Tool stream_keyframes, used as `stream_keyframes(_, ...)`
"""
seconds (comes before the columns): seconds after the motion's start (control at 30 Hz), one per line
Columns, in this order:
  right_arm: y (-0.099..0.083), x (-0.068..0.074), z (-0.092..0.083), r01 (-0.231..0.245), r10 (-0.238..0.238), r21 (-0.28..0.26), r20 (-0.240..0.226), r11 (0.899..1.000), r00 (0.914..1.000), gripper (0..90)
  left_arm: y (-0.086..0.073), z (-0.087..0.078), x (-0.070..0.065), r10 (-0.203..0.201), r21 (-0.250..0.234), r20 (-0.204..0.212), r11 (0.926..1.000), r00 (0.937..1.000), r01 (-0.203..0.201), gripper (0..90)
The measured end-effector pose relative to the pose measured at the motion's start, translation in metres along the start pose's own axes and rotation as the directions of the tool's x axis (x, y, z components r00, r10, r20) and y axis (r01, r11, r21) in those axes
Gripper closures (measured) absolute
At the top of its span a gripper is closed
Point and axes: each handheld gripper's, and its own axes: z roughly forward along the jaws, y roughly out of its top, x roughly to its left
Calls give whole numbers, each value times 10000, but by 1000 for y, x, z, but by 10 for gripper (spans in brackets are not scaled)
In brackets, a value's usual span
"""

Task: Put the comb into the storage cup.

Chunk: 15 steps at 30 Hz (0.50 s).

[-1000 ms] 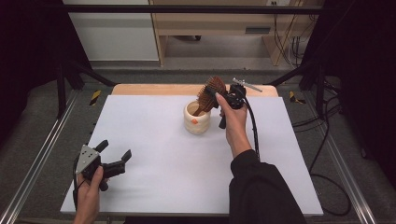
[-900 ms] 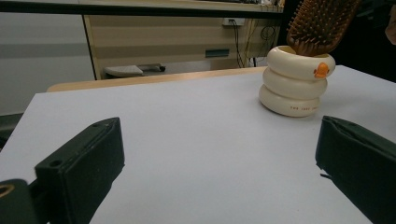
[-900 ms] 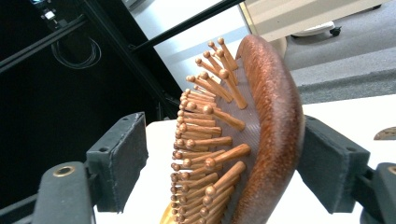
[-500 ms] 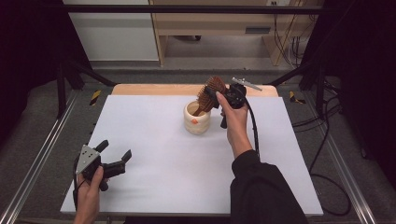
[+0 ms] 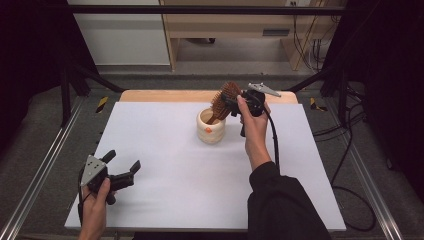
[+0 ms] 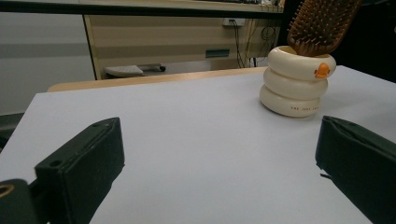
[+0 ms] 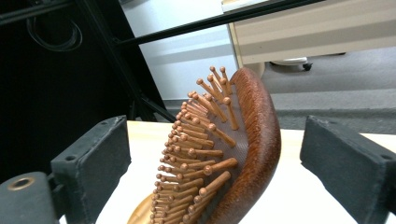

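The desk (image 5: 165, 165) has a flat white top with a strip of pale wood showing along its far edge (the white sheet stops just short of that edge). One thing stands directly on it: a cream holder (image 5: 210, 127) shaped like three stacked rings, with a small orange mark on its upper ring, set toward the far side and a little right of the middle. A wooden hairbrush (image 5: 223, 101) stands in the holder, head up and leaning, so it rests in the holder and not on the desk itself.
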Motion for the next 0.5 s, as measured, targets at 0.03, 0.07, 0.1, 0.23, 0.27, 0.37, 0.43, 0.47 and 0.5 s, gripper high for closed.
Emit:
stream_keyframes(0.03,0,0,-1,98,-98,-13,61,10000,9999,106,0,0,0,2,1,-5,10000,10000,-2,14)
stream_keyframes(0.07,1,1,-1,192,-192,-32,121,9998,9997,109,0,0,0,6,1,-3,10000,10000,-6,14)
stream_keyframes(0.1,1,1,-2,244,-243,-53,150,9997,9996,108,0,0,0,6,-3,1,10000,10000,-6,14)
stream_keyframes(0.23,2,2,-4,429,-427,-90,217,9990,9989,101,0,0,0,7,-15,2,10000,10000,-7,14)
stream_keyframes(0.27,2,2,-4,538,-536,-99,268,9985,9982,100,0,0,0,9,-15,-3,10000,10000,-9,14)
stream_keyframes(0.37,3,1,-6,808,-798,-219,413,9965,9959,98,0,0,0,3,-6,-13,10000,10000,-3,13)
stream_keyframes(0.43,3,1,-7,893,-882,-274,388,9956,9953,90,0,0,0,4,-10,-7,10000,10000,-4,14)
stream_keyframes(0.47,3,1,-8,903,-893,-287,366,9955,9953,87,0,0,0,1,-6,-7,10000,10000,-1,14)
stream_keyframes(0.5,3,2,-8,945,-933,-309,374,9950,9949,84,0,1,0,-26,-2,44,10000,10000,26,13)
